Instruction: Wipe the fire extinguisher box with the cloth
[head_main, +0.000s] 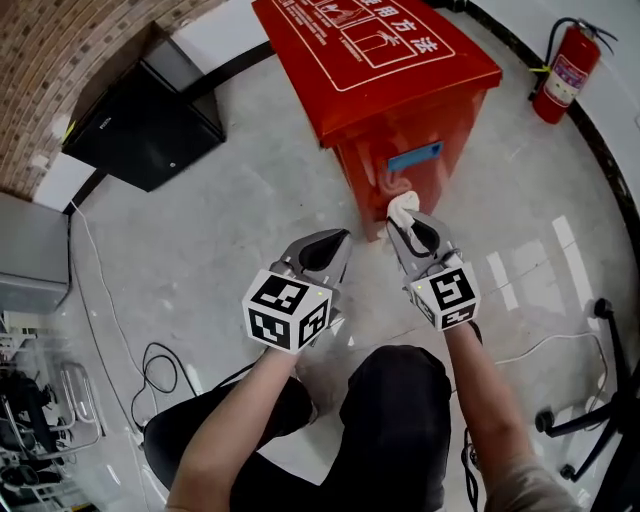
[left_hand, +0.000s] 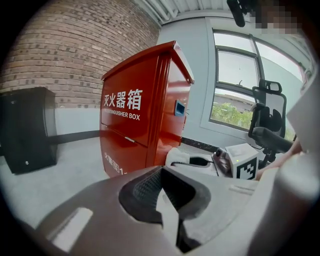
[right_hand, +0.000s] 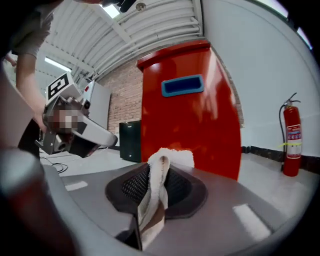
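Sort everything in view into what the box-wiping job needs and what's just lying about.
For the job:
- fire extinguisher box
- white cloth, clamped in the right gripper

Just lying about:
- fire extinguisher by the wall
- black cabinet
- cables on the floor
- chair base
- left gripper, shut and empty

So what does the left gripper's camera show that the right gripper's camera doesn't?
Only the left gripper view: the window, the office chair and the white lettering on the fire extinguisher box. Only the right gripper view: the fire extinguisher. Both: that red box, the black cabinet, the brick wall and the cloth.
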